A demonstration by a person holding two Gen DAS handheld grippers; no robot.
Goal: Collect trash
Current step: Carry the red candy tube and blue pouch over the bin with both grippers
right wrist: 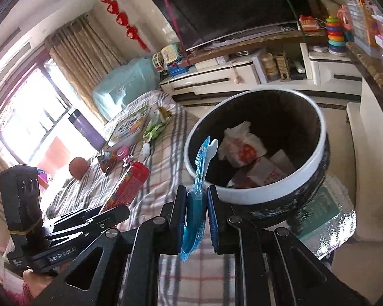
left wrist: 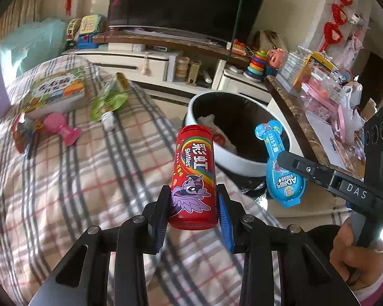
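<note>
- The red can (left wrist: 193,178) stands upright between the pads of the left gripper (left wrist: 193,213), which is closed on its lower part; it is held above the plaid blanket (left wrist: 71,178), near the bin (left wrist: 232,156).
- The blue packet (right wrist: 194,204) is pinched edge-on in the right gripper (right wrist: 196,213), jaws nearly together on its round lower part, its narrow top reaching over the bin's near rim. In the left wrist view the same packet (left wrist: 283,168) hangs just right of the can, in front of the bin.
- The bin (right wrist: 316,158) is white-rimmed and dark inside, with crumpled paper (right wrist: 240,144) and cartons (right wrist: 265,170) at the bottom.
- Farther back on the blanket lie a green pouch (left wrist: 111,97), a pink toy (left wrist: 61,127), a red wrapper (left wrist: 21,132) and a book (left wrist: 58,93).
- Behind stand a TV (left wrist: 181,2) on its white stand (left wrist: 130,61), and at right a counter (left wrist: 296,109) crowded with toys.
</note>
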